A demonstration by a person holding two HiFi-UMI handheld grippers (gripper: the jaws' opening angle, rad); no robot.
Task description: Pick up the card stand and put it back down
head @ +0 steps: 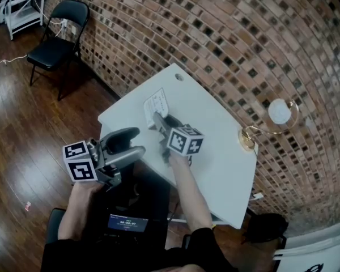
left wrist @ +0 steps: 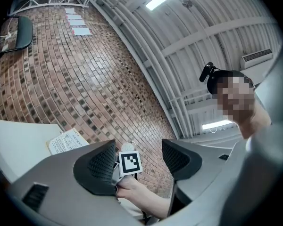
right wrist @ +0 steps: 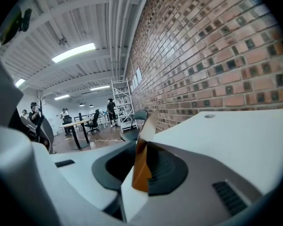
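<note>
The card stand (head: 156,102), a white printed card in a small upright holder, is near the middle of the white table (head: 226,163). My right gripper (head: 160,119) reaches it from the near side and is shut on it. In the right gripper view the card stand (right wrist: 141,166) shows edge-on, pinched between the two dark pads, its brown lower part low in the jaws. My left gripper (head: 130,142) hangs off the table's near-left edge, open and holding nothing. In the left gripper view the left gripper (left wrist: 137,161) frames the right gripper's marker cube (left wrist: 129,163), and the card (left wrist: 66,140) is visible at the left.
A brick wall (head: 243,33) runs along the table's far side. A brass lamp with a white globe (head: 280,111) stands at the table's right edge. A black folding chair (head: 56,44) and a white shelf (head: 22,4) are on the wood floor at far left.
</note>
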